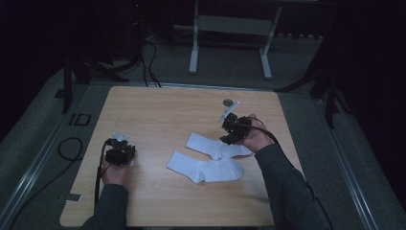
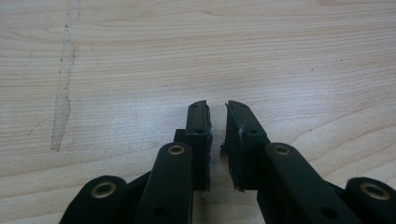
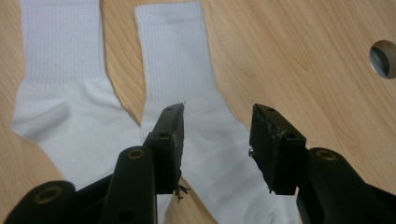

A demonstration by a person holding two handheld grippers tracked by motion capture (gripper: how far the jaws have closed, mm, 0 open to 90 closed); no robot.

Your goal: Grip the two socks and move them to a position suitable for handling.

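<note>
Two white socks lie side by side in the middle of the wooden table (image 1: 158, 110), cuffs pointing left. The far sock (image 1: 210, 146) (image 3: 187, 79) lies under my right gripper (image 1: 226, 139) (image 3: 217, 109), which hovers open over its heel part with nothing between the jaws. The near sock (image 1: 206, 168) (image 3: 60, 93) lies just beside it. My left gripper (image 1: 119, 151) (image 2: 217, 106) rests at the table's left, apart from the socks. Its jaws are nearly together over bare wood, holding nothing.
A round metal-rimmed hole (image 1: 228, 102) (image 3: 384, 58) sits in the table beyond the right hand. A pale streak (image 2: 63, 84) marks the wood by the left gripper. Cables (image 1: 72, 148) lie on the floor at left. A white stand (image 1: 230, 43) rises behind the table.
</note>
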